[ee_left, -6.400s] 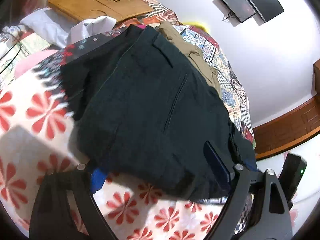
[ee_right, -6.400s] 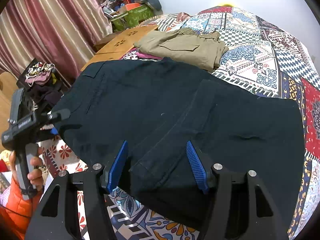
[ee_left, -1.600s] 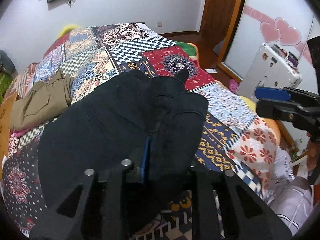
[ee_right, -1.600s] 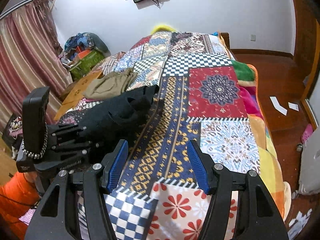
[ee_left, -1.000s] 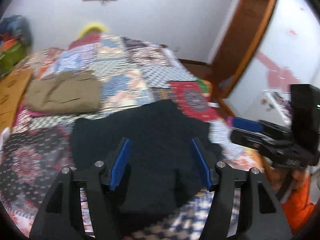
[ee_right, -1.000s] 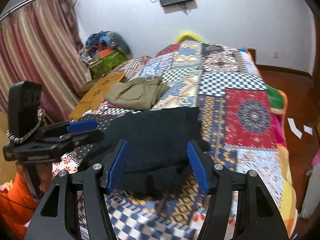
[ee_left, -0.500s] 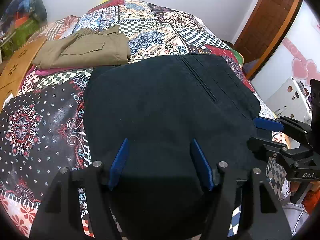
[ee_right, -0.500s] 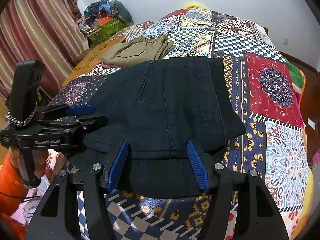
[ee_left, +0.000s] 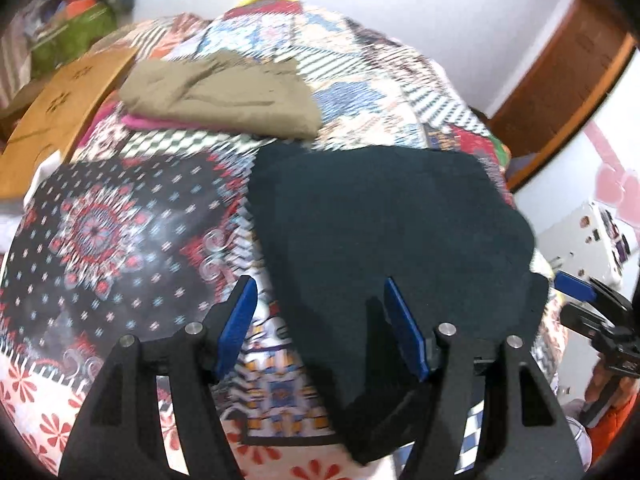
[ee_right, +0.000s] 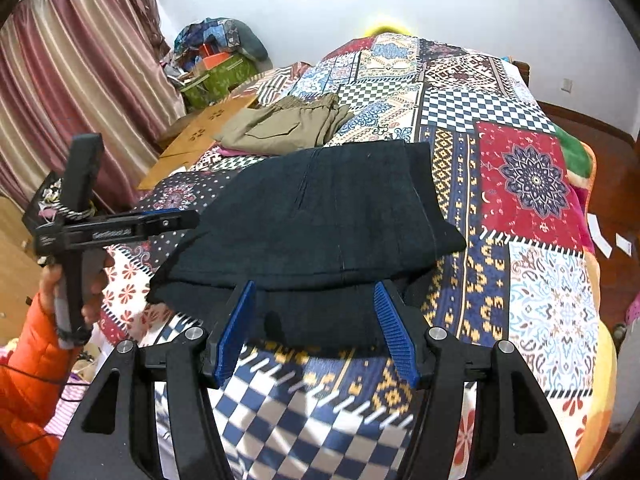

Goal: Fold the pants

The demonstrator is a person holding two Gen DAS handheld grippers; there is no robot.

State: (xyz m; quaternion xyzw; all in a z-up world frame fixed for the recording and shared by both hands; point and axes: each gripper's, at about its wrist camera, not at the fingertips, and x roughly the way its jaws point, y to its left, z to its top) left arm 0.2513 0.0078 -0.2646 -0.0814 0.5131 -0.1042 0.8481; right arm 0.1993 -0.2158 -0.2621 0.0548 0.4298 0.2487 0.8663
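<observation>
I had the dark pants (ee_right: 320, 224) lying folded over on the patchwork bed (ee_right: 520, 184), filling the middle of the right wrist view, the top layer ending just short of the lower one at the near edge. My right gripper (ee_right: 316, 332) hovered at that near edge with its jaws standing apart and empty, the cloth just ahead of the blue pads. My left gripper (ee_left: 320, 328) sat at the bottom centre of its own blurred view, jaws likewise spread with nothing in them, over the left border of the pants. A folded khaki garment (ee_right: 288, 126) lay well apart in the upper left.

As I judged it, the fold was nearly done and needed tidying. I reckoned the best move was to square the uneven near edges, press the stack flat from both sides, and avoid dragging the top layer askew.
</observation>
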